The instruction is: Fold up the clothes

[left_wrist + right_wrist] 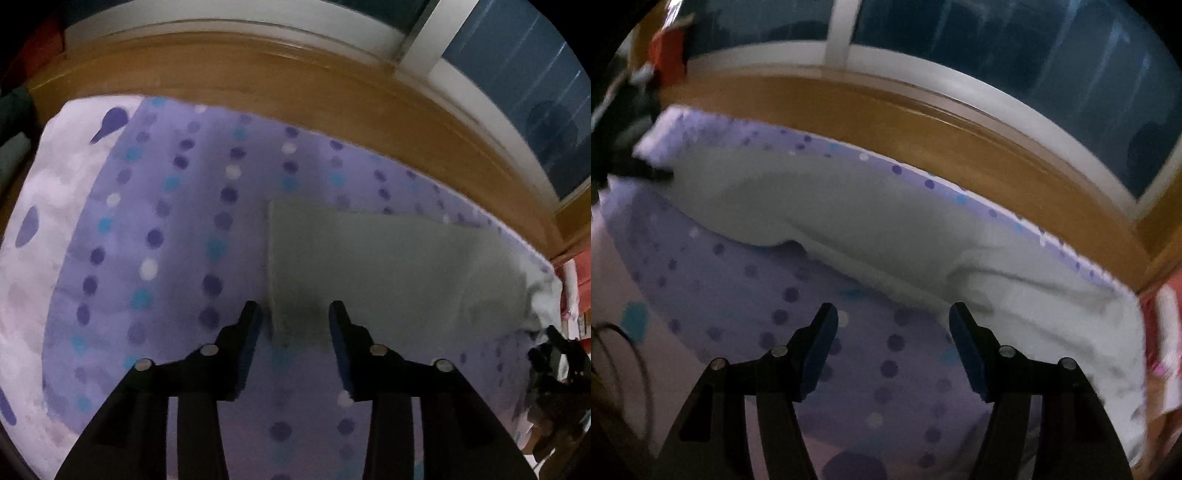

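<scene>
A: Pale grey garment (388,266) lies flat on the dotted purple bedsheet (166,221), along the wooden ledge (295,85). Left end square-edged, right end rumpled (1052,306).

B: Folded?

A: Cannot tell; a long strip, fits part-folded or merely spread.

B: Tools?

A: Left tool (295,314) jaws apart over the garment's near corner; right tool (894,317) apart, empty. Nothing obstructs; window (997,55) behind.

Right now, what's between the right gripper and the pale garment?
Only bare dotted purple bedsheet separates the open right gripper from the pale garment, per the right wrist view.
</scene>
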Action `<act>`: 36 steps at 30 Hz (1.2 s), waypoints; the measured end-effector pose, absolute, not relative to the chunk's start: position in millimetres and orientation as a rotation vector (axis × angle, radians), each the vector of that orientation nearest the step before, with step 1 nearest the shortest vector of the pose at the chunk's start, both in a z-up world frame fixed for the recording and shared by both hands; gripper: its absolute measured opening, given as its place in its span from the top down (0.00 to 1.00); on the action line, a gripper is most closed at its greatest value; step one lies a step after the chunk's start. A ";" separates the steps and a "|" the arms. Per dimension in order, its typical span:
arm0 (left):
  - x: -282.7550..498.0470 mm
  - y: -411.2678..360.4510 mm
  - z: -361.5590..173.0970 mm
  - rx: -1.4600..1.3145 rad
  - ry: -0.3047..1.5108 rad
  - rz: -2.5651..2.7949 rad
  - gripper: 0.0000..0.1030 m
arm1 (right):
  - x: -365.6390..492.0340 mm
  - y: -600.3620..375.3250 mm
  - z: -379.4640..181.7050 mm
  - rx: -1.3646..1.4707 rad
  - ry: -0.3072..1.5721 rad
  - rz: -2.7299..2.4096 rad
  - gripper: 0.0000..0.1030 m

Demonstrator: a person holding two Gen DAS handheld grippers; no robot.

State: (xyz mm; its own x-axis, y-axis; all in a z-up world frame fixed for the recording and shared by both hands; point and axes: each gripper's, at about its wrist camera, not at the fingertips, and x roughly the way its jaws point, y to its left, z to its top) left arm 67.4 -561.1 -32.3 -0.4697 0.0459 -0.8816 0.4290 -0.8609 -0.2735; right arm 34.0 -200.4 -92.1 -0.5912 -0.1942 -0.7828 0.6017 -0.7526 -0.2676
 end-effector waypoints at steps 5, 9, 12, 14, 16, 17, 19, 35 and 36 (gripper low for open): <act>47.3 -551.7 -33.9 1.464 0.653 -2.421 0.38 | 21.6 -228.8 -114.6 1.026 0.912 -2.280 0.39; 36.8 -544.6 -29.3 1.416 0.594 -2.443 0.34 | 11.7 -235.8 -124.8 1.056 0.893 -2.276 0.39; 34.6 -540.2 -19.9 1.345 0.522 -2.475 0.33 | 8.6 -233.9 -125.3 1.076 0.832 -2.286 0.42; 33.1 -537.3 -13.7 1.298 0.474 -2.495 0.45 | 8.9 -233.2 -126.5 1.079 0.805 -2.285 0.52; 31.6 -534.3 -7.4 1.249 0.426 -2.513 0.93 | 9.4 -232.2 -127.4 1.089 0.767 -2.280 0.72; 30.8 -532.9 -4.3 1.225 0.403 -2.521 0.94 | 9.5 -232.9 -128.2 1.101 0.746 -2.274 0.88; 29.3 -529.9 2.0 1.177 0.355 -2.537 0.94 | 10.6 -235.1 -125.0 1.095 0.734 -2.295 0.95; 47.9 -573.4 -23.4 1.134 0.318 -2.473 0.63 | 23.2 -254.9 -106.6 1.212 0.497 -2.259 0.72; 49.6 -577.2 -26.2 1.137 0.321 -2.466 0.55 | 28.9 -254.7 -98.0 1.211 0.489 -2.243 0.70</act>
State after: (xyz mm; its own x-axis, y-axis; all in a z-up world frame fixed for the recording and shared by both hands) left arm 49.6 -577.2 -26.2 -0.5866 -0.2637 -0.7658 0.4509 -0.8918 -0.0384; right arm 28.9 -254.7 -98.0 -0.4509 -0.2859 -0.8456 0.6117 -0.7888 -0.0594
